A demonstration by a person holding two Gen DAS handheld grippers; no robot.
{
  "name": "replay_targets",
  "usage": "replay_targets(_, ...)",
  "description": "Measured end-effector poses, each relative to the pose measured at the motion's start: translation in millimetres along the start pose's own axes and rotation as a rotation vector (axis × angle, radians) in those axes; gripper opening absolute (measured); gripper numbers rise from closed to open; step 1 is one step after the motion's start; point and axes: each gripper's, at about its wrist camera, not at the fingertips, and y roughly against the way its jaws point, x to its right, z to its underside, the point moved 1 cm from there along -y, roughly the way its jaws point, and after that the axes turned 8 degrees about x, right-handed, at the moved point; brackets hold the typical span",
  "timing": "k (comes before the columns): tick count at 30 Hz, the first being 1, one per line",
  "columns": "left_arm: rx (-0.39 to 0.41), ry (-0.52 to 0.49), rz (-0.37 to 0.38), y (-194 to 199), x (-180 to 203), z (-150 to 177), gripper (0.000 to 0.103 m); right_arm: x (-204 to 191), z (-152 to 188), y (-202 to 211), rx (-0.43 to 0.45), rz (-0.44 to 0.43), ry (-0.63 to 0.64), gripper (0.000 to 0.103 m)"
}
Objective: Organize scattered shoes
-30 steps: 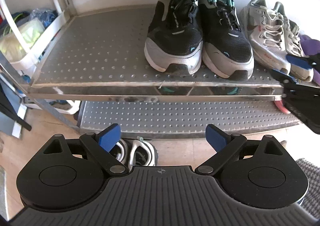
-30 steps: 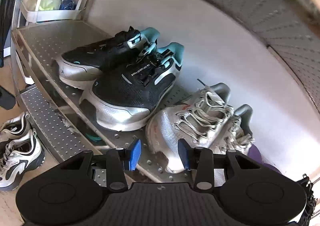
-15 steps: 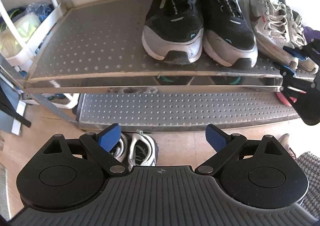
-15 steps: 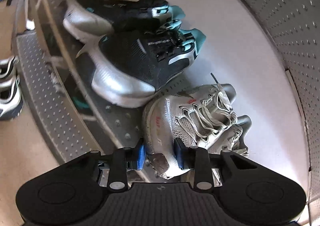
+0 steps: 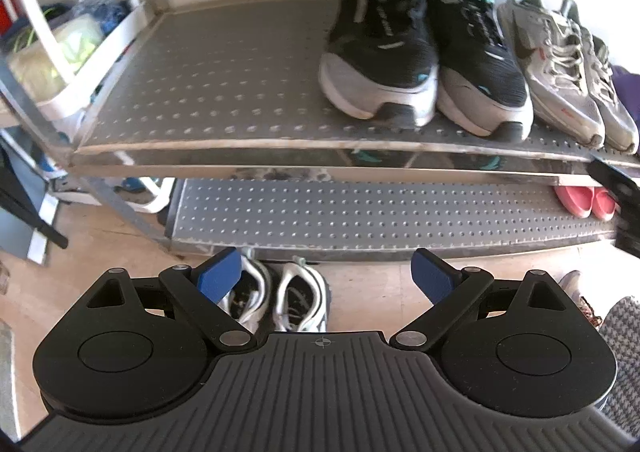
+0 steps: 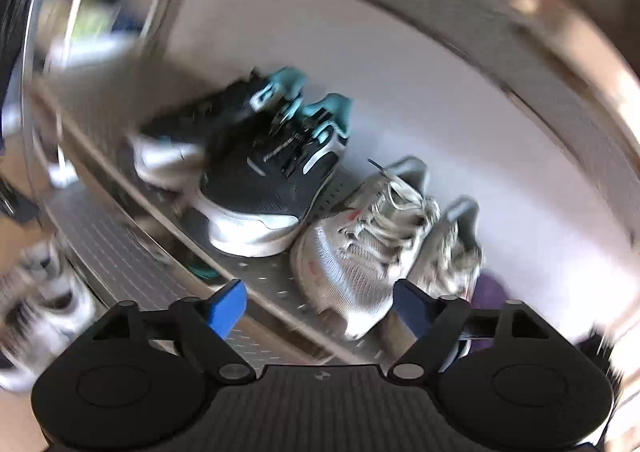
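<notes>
My right gripper [image 6: 320,304] has just let go of the pale grey mesh running shoe with white laces [image 6: 356,248]. Half a second ago its blue pads pinched the toe of that shoe; now the jaws are opening, the pads stand wide apart on either side of the toe without pressing on it, and the shoe sits on its own on the dimpled grey metal upper shelf [image 6: 276,288]. The picture is smeared, so I take it the hand is pulling back from the shelf. The shoe lies just ahead of my pads, touching its grey partner [image 6: 452,248] on the far right and close beside the black knit trainers with teal heel tabs and silver-white soles [image 6: 264,187] ahead and to the left. I judge this pair placed, so two pairs now stand in a row on the upper shelf.

My left gripper [image 5: 326,278] hangs low in front of the rack, tipped steeply down, jaws wide and empty. Right under and between its blue pads, on the pale wooden floor [image 5: 368,288], lies a white-and-black pair of sneakers [image 5: 280,296], not yet shelved; I read those as the next pick. Ahead of it runs the lower dimpled shelf [image 5: 360,211], bare but for some coral-pink slippers [image 5: 584,201] far to the right. More shoes peek in at the right edge of the floor, too cropped to tell.
</notes>
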Motion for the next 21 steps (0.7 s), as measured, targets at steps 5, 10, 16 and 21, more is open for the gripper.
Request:
replay_targets(5, -0.034, 0.066, 0.004, 9, -28, 9, 0.095, 0, 56, 17, -0.296, -0.201, -0.703, 0.086)
replay_targets(10, -0.024, 0.094, -0.004, 24, -51, 15, 0.095, -71, 106, 14, -0.532, -0.343, -0.856, 0.053)
replay_targets(16, 0.031, 0.005, -0.078, 36, -71, 17, 0.096, -144, 83, 3, -0.537, -0.44, -0.686, 0.053)
replay_targets(21, 0.0, 0.008, -0.1, 25, -93, 19, 0.096, -166, 59, -32, -0.525, -0.403, -0.661, 0.062)
